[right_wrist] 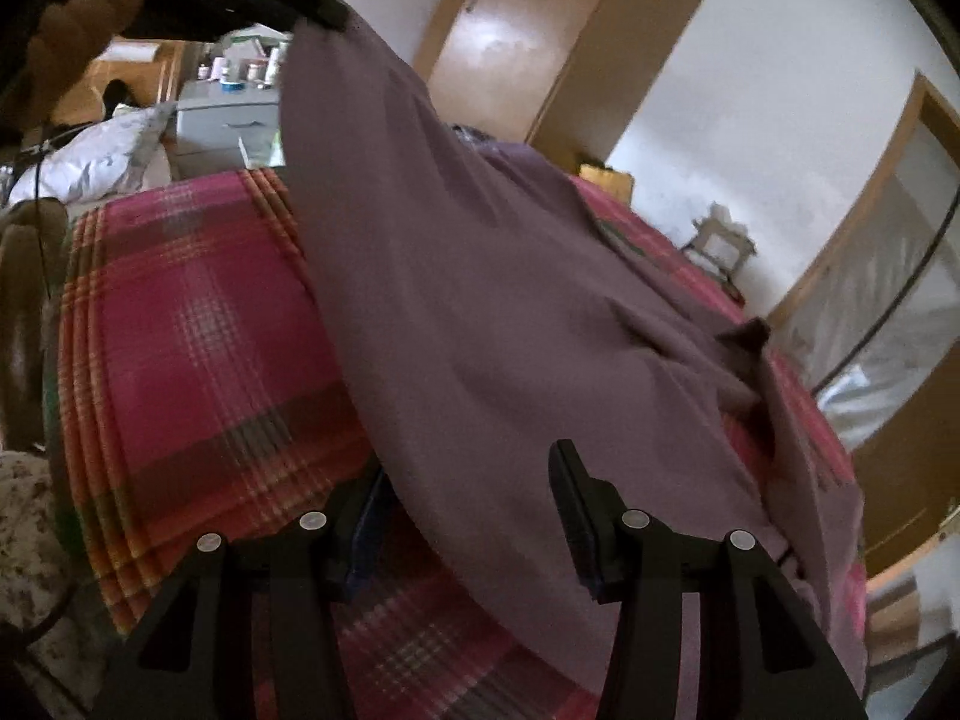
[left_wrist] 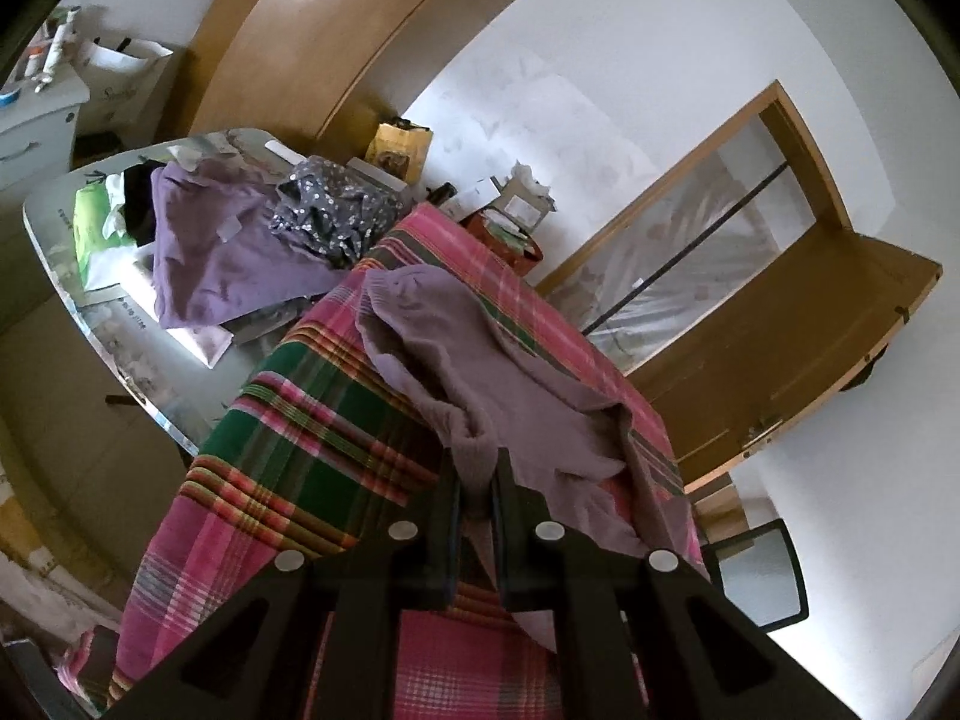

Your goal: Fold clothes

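purple garment (left_wrist: 480, 360) | pinched by left tongs (left_wrist: 478, 480) | far edge seemingly hidden

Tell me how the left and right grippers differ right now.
The left gripper is shut on an edge of the mauve garment; the right gripper stands open, gripping nothing. The left gripper holds its edge lifted off the plaid cloth; the right gripper has cloth between its jaws, unpinched. Both are black and two-fingered.

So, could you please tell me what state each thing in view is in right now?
Left hand-held gripper: shut on the purple garment.
Right hand-held gripper: open, garment between its fingers.
Purple garment: one edge lifted, rest draped on plaid cloth.
Wooden door: open.
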Motion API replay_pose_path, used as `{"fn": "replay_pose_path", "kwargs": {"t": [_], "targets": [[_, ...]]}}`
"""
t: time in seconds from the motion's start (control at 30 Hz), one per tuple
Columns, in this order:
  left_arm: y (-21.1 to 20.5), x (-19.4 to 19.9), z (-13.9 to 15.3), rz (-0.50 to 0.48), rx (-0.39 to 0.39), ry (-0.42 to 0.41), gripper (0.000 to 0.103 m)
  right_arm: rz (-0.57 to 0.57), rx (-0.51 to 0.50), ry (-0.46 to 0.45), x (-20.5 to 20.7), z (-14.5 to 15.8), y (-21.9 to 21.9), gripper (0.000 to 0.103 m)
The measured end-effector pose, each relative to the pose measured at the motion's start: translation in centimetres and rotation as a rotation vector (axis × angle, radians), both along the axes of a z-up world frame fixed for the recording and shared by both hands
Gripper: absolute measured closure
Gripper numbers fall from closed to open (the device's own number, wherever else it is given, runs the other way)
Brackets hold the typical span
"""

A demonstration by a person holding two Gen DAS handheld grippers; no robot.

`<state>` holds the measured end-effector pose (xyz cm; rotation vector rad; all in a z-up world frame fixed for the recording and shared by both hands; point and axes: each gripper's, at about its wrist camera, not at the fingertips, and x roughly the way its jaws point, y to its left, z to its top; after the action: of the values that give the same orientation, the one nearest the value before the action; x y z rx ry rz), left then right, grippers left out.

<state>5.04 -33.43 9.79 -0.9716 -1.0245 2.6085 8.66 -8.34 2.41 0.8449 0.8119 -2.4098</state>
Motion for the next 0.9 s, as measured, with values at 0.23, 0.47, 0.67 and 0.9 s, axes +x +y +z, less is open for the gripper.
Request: {"fn": "replay_pose_path", "kwargs": {"t": [0.23, 0.47, 0.67, 0.9], "targets": [[-0.8, 0.2, -1.1, 0.025, 0.026, -0.027, 0.095, -0.12, 0.048, 0.025, -0.8, -0.5, 3.2, 0.05], [-1.5, 0.8, -1.8, 0.05, 0.047, -0.034, 0.095, -0.235, 0.141, 0.08, -1.1, -1.2, 6.9, 0.065], [-2.1, 1.1, -3.3, 0.078, 0.068, -0.064, 0.095, -0.27, 0.17, 0.075, -1.3, -1.7, 8.0, 0.092], [-2.6, 2.0, -4.7, 0.095, 0.096, -0.091, 0.095, -0.278, 0.155, 0.092, -0.3, -1.3, 8.2, 0.098]]}}
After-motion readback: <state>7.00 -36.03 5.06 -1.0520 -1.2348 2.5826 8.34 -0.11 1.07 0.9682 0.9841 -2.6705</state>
